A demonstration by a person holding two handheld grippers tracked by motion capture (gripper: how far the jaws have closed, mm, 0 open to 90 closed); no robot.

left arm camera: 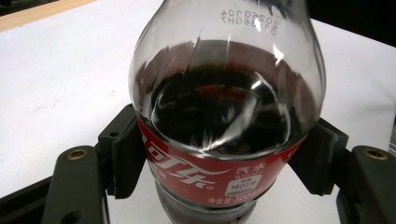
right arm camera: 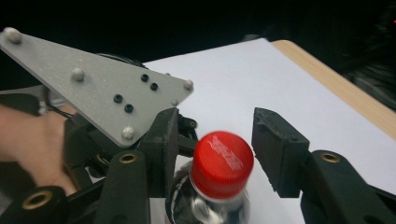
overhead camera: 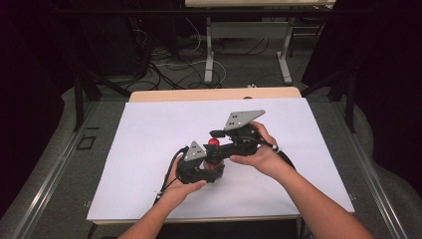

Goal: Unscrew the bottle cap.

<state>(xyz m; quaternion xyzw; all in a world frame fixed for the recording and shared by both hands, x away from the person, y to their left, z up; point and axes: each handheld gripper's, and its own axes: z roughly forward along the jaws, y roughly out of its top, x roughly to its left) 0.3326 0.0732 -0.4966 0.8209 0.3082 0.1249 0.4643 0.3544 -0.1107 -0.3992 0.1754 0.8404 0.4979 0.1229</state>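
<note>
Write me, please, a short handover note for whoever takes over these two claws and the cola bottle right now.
Left claw: shut on the cola bottle at its red label, holding it upright above the white table sheet.
Right claw: jaws stand either side of the red cap; a gap shows at one pad, so no grip yet.
Done: bottle secured, right claw lined up on the cap.
Left: probably close on the cap and unscrew it; cap still on.

We take this for a lab or test room: a white-topped table [overhead camera: 149,149] stands on a grey floor [overhead camera: 59,164], loose cables [overhead camera: 169,69] lie tangled beneath a metal-legged desk [overhead camera: 209,55], and dark curtains [overhead camera: 30,89] hang around it.
</note>
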